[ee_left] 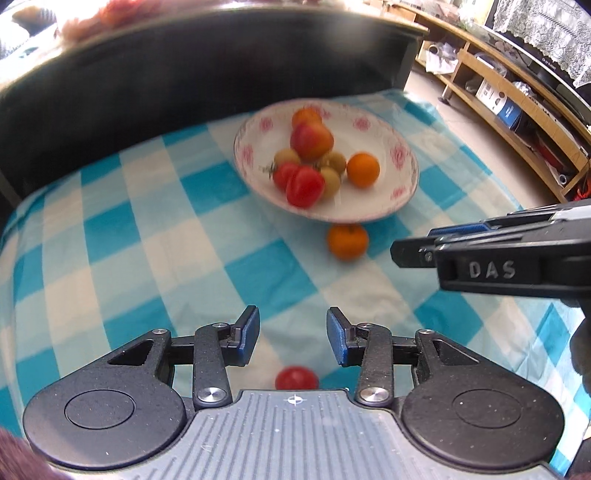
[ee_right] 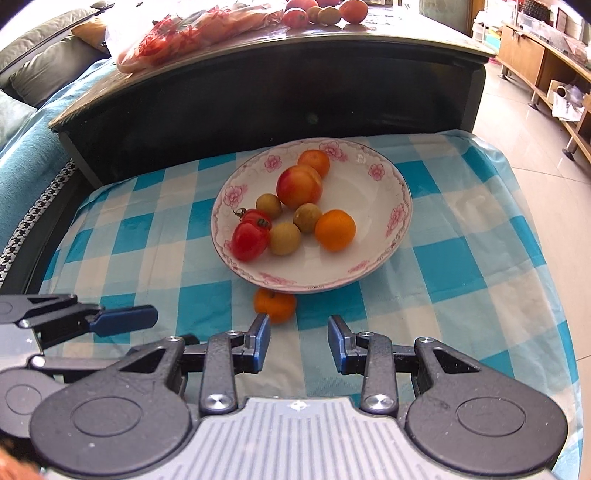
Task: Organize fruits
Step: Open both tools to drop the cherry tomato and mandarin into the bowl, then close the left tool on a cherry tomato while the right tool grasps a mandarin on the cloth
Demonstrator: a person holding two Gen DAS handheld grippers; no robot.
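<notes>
A white plate with pink flowers (ee_right: 373, 177) (ee_left: 369, 122) sits on the blue checked cloth and holds several fruits: tomatoes (ee_right: 250, 236), a peach (ee_right: 299, 186), oranges (ee_right: 335, 229) and small green-yellow fruits. A loose orange (ee_right: 275, 304) (ee_left: 347, 240) lies on the cloth against the plate's near rim. A loose red tomato (ee_left: 296, 377) lies just under my left gripper (ee_left: 293, 338), which is open and empty. My right gripper (ee_right: 298, 341) is open and empty, just short of the loose orange.
A dark table (ee_right: 295, 85) stands behind the cloth, with a red-patterned bag (ee_right: 192, 33) and more fruit (ee_right: 325, 13) on top. The tiled floor (ee_right: 524, 122) and wooden shelves (ee_left: 517, 110) lie to the right. The cloth (ee_right: 480, 258) drops off at its right edge.
</notes>
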